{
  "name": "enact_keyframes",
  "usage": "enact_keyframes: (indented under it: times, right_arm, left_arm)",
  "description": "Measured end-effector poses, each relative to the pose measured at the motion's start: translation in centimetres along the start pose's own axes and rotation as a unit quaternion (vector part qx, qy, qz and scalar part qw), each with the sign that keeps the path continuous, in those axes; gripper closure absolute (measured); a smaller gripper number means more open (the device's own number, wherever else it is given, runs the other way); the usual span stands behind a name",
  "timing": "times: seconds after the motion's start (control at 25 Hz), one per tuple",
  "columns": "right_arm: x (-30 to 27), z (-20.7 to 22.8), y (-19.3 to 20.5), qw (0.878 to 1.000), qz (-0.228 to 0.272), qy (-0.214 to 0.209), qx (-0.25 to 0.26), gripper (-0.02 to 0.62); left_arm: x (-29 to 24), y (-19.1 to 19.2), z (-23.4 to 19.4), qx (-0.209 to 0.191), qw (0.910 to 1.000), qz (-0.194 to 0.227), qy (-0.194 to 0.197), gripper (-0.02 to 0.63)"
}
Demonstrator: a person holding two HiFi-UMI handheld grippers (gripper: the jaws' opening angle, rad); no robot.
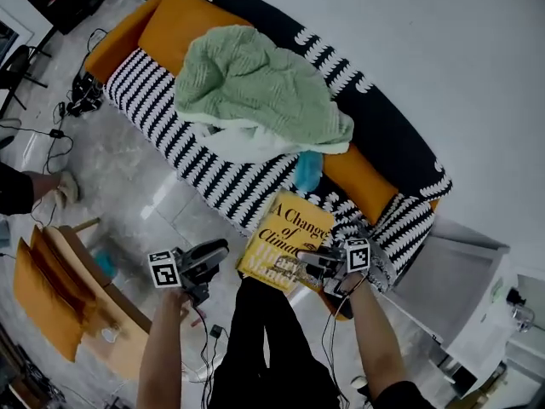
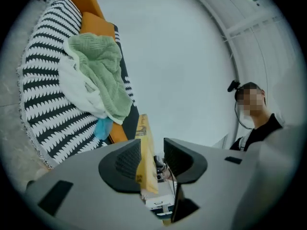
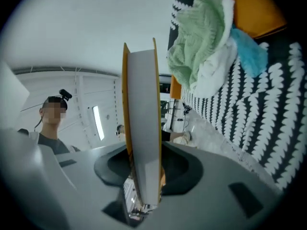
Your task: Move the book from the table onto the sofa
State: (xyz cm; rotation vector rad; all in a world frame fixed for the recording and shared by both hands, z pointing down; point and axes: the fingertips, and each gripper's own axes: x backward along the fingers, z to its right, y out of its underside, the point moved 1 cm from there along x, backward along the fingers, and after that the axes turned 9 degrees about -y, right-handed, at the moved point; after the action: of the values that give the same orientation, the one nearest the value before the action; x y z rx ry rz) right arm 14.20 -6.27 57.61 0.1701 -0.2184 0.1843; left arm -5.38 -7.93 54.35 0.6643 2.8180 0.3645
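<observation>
Gripping the yellow book (image 1: 285,233) by its lower edge, the right gripper (image 1: 308,261) had both jaws pressed flat against the two covers; in the right gripper view the book stood upright and filled the space between the pads. The left gripper (image 1: 220,252) sat at the book's other lower corner. In the left gripper view the yellow edge reached in between its jaws and lay against one pad, with a clear gap showing on the other side, so that gripper was parted around the book and not clamped on it.

The book was held in the air, cover up and tilted, just in front of the sofa (image 1: 213,177), over the front edge of its black-and-white striped seat. It was not lying on the seat. The person's arms reached forward from the bottom of the head view, with black trousers between them.

On the sofa a green blanket (image 1: 255,83) lay heaped over a white cloth (image 1: 243,143), and a small blue cloth (image 1: 308,170) sat just beside them, near the top edge of the book. An orange cushion (image 1: 183,20) leaned against the sofa's back at the far end. Cables trailed across the pale floor (image 1: 128,169) to the left.
</observation>
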Motion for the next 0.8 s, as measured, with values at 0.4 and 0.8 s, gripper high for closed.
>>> enact_keyframes:
  times: [0.4,0.8]
  right_arm:
    - [4.8,17.7,-6.5,0.957,0.261,0.127,-0.001,0.44]
    - [7.7,24.2,-6.6,0.925,0.317,0.208,-0.037,0.44]
  left_arm:
    - [-4.5,2.8,-11.0,0.016,0.9988,0.023,-0.04,0.595]
    - [-7.8,6.7,-13.7,0.036,0.9987,-0.034,-0.014,0.595]
